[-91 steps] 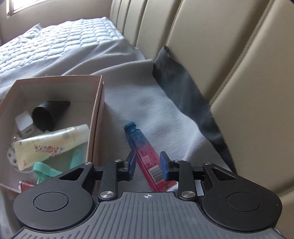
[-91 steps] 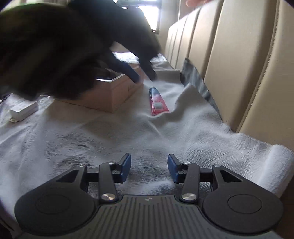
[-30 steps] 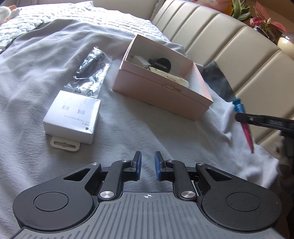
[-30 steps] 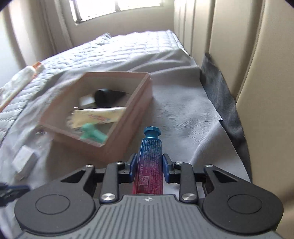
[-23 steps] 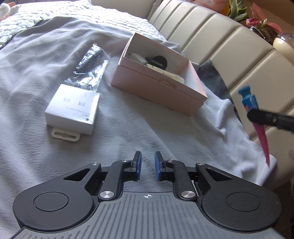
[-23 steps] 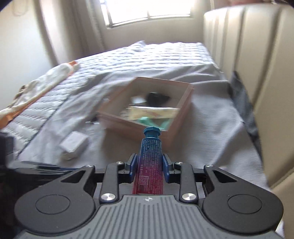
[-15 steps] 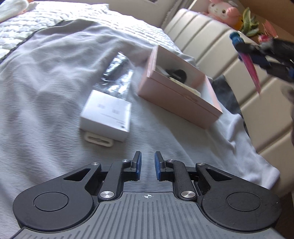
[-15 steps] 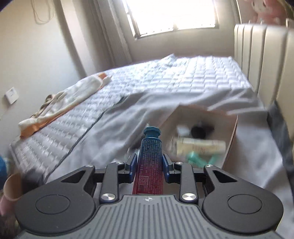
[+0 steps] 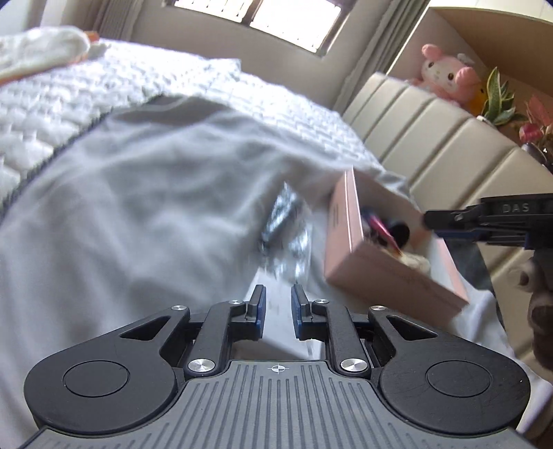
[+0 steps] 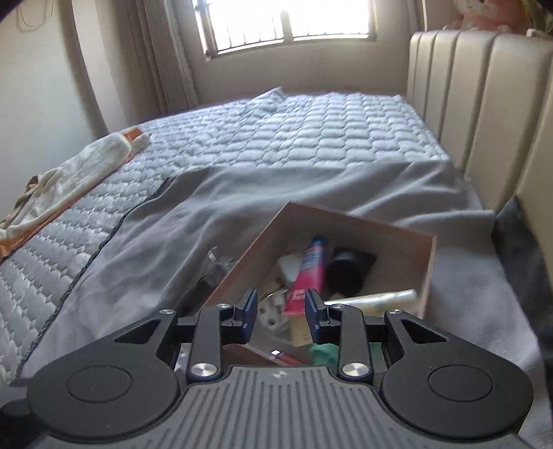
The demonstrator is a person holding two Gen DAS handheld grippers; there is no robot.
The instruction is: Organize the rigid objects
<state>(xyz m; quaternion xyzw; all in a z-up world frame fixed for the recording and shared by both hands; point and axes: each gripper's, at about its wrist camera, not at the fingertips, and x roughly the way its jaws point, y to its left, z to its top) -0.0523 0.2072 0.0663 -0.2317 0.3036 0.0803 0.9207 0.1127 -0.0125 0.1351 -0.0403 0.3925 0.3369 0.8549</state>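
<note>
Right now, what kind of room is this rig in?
Almost certainly a bedroom: a quilted mattress with a grey blanket spread on it, a padded beige headboard, and a pink plush toy on the ledge behind it.

A bedroom in somebody's home; a wide bed point(image 10: 311, 138) under a quilted cover fills the room, a grey blanket point(image 10: 276, 207) thrown over its near end; a padded cream headboard point(image 10: 484, 103) in upright panels runs along one side; curtains point(image 10: 166, 51) hang beside a bright barred window point(image 10: 293, 20); a pink plush toy point(image 9: 446, 74) and leafy plants point(image 9: 501, 100) stand above the headboard.
</note>
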